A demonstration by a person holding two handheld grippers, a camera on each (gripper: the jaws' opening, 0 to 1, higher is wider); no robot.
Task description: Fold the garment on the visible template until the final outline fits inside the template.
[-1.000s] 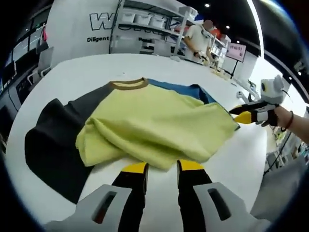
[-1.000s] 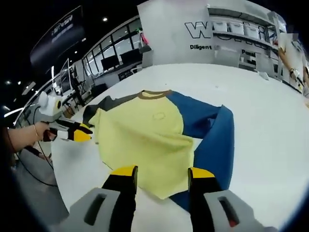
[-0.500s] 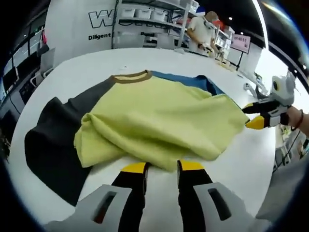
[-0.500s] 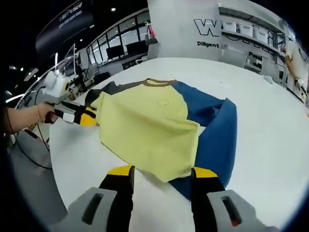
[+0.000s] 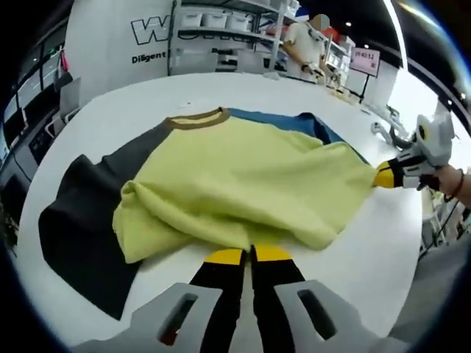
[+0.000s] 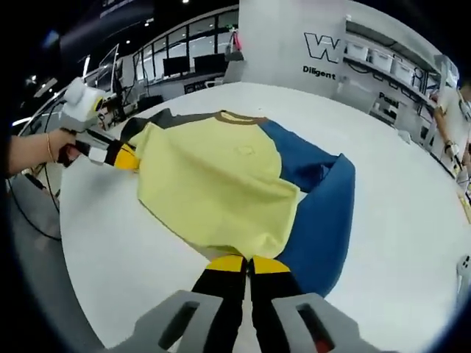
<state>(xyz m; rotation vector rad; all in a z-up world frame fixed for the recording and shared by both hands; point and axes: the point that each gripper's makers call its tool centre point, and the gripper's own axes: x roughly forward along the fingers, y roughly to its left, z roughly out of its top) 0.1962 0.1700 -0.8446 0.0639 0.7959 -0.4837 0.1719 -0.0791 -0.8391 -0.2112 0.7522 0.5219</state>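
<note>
Each hand-held gripper (image 5: pixel 249 255) (image 6: pixel 249 264) apparently pinches the garment's (image 5: pixel 243 176) near hem.

White table (image 5: pixel 132 103) — garment (image 5: pixel 243 176) atop

Your left gripper (image 5: pixel 246 256) is reaching forward with its jaws pinched together. Your right gripper (image 6: pixel 241 264) is doing likewise, jaws closed, while your hand (image 5: pixel 447 179) is gripping its handle

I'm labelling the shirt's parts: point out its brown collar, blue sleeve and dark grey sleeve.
brown ribbed collar (image 5: pixel 195 120), left gripper view, front band.
blue long sleeve (image 6: pixel 324 220), right gripper view, mid-length.
dark grey long sleeve (image 5: pixel 77 228), left gripper view, broad middle.
</note>
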